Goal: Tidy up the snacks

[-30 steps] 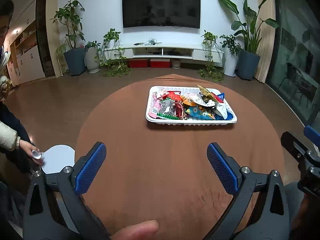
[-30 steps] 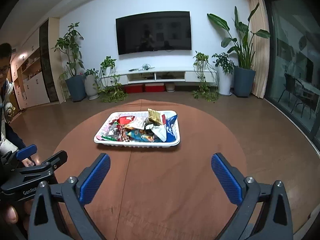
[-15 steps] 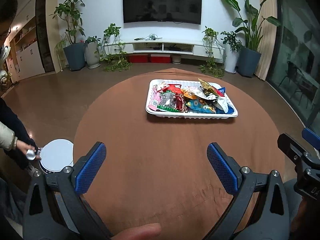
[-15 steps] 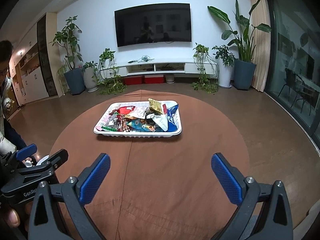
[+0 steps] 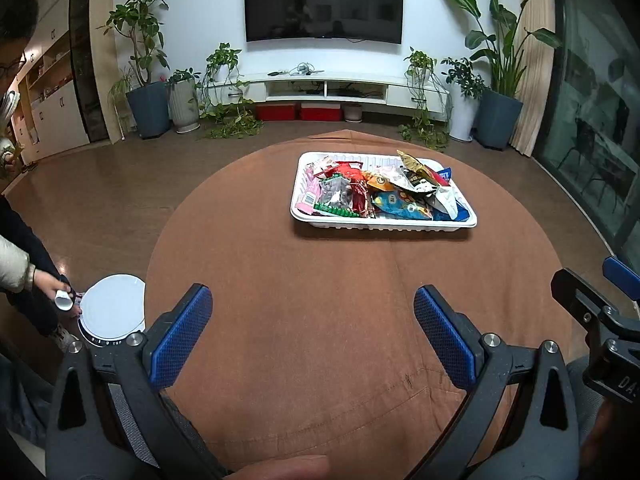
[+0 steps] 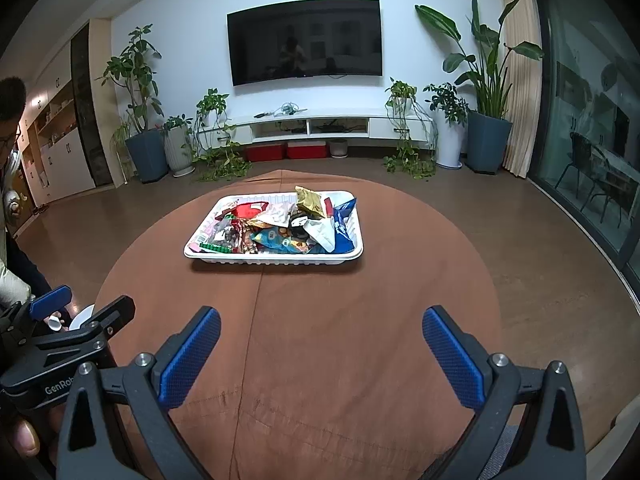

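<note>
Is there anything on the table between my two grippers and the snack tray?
Nothing visible. Only bare brown tablecloth lies between the open left gripper, the open right gripper and the white tray of snack packets. A person's hand is off the table's left side.

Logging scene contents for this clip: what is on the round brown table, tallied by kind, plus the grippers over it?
White tray: 1
Heap of snack packets in the tray: 1 heap; overlapping packets, exact number cannot be told
Open grippers over the table: 2, left gripper and right gripper
Total: 4, counting the heap as one
</note>
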{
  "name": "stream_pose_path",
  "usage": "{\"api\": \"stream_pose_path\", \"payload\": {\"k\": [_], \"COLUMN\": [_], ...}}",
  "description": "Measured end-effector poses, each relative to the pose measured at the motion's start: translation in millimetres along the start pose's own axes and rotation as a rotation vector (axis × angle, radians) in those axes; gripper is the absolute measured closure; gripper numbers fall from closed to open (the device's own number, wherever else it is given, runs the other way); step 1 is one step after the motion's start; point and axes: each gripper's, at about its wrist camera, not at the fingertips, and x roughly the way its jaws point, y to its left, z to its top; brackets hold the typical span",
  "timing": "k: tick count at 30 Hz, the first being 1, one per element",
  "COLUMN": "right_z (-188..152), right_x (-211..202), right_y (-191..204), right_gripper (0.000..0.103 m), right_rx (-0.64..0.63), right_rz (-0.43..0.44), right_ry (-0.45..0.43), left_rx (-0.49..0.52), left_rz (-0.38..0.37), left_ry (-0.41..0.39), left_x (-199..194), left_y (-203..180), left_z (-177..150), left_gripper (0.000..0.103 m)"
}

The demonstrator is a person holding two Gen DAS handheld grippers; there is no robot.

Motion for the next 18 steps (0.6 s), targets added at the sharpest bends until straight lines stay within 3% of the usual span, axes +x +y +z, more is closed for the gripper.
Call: {"api": "stream_pose_path", "payload": {"k": [18], "right_z": [-4.4], "right_x": [3.5], "right_y": [0.0], "right_gripper": [0.000], "right_rx": [-0.002], "right_rz": [0.000], "right_ry": [0.013], "left_rx": [-0.001], "left_rz": [0.011], "left_ry": [0.017], "left_x": [13.1], "left_y": [0.6], "left_z": [-1.5], "left_gripper": [0.001]}}
